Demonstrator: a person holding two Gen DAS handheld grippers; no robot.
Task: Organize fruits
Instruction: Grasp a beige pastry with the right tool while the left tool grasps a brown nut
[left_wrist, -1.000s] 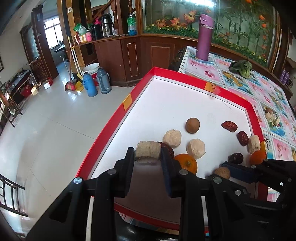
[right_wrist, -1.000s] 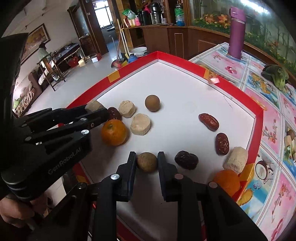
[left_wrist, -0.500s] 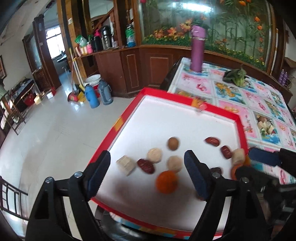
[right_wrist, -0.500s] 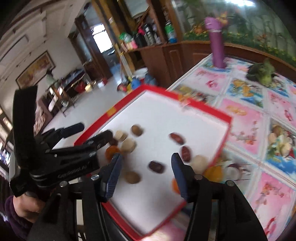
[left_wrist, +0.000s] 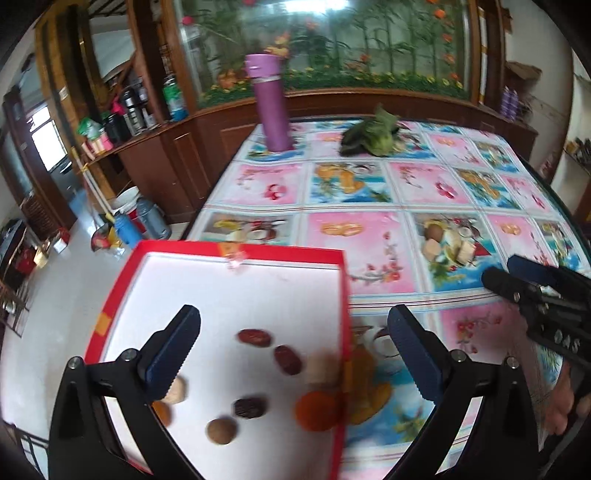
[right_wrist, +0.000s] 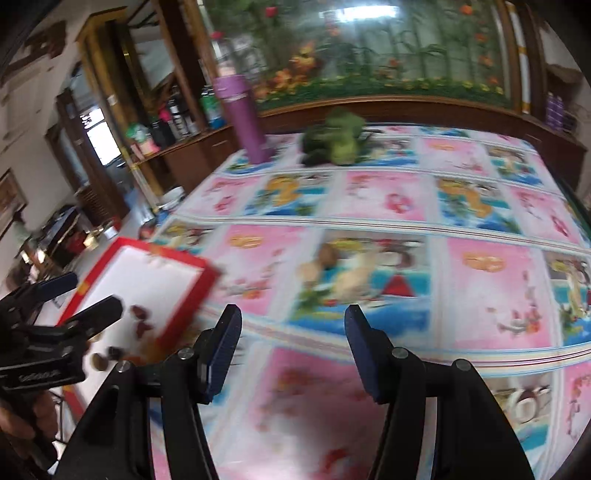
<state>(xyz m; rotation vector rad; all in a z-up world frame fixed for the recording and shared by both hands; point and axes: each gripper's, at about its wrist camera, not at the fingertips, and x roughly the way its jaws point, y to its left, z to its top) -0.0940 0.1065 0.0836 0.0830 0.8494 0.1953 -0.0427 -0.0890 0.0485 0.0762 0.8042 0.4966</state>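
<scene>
Both grippers are spread wide with nothing between their fingers; the left gripper (left_wrist: 293, 354) hangs above the near end of the red-rimmed tray (left_wrist: 236, 252), its blue-padded fingers (left_wrist: 173, 354) framing the fruit below without touching any of it; the right gripper (right_wrist: 291, 349) hangs over the patterned tablecloth (right_wrist: 388, 192), well to the right of the tray, with only cloth beneath it.

The fruit lies loose on the tray's white floor; two red dates (left_wrist: 253, 337) sit near each other toward the middle, a darker date (left_wrist: 250, 406) lies nearer the camera, and a round brown fruit (left_wrist: 221, 430) rests just beside it at the near edge; an orange (left_wrist: 317, 410) sits against the tray's right rim, with a pale blurred piece (left_wrist: 320, 369) just behind it; another pale piece (left_wrist: 176, 391) and a second orange (left_wrist: 162, 411) are partly hidden behind the left finger.

In the left wrist view the right gripper shows at the right edge, apart from the tray, with part of a hand (left_wrist: 561, 402) beneath it; in the right wrist view the left gripper (right_wrist: 79, 299) reaches in from the left over the tray's corner.

Farther back on the table a purple flask (left_wrist: 271, 107) stands upright, with a leafy green vegetable (left_wrist: 373, 136) lying near it to the right; the right wrist view is heavily blurred, so the fruit there cannot be told apart.
</scene>
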